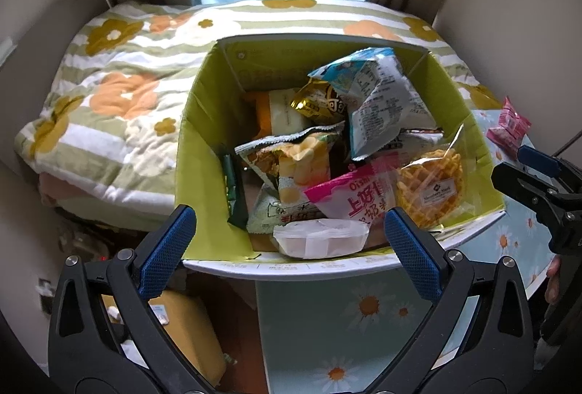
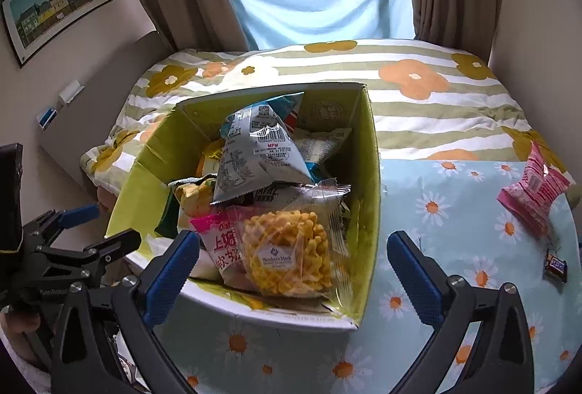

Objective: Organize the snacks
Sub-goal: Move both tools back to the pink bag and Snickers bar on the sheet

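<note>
Right wrist view, right tool [image 2: 293,270] open, waffle pack [image 2: 287,257] in box [image 2: 371,154].

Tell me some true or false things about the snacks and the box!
1. The green cardboard box holds many snack packets. True.
2. The clear bag of yellow lattice crisps lies outside the box. False: it lies inside, near the front.
3. A pink snack packet lies on the daisy-print tablecloth. True.
4. The right hand-held gripper is clamped on a packet. False: it is open and empty.
5. The box is empty. False: it is nearly full.
</note>
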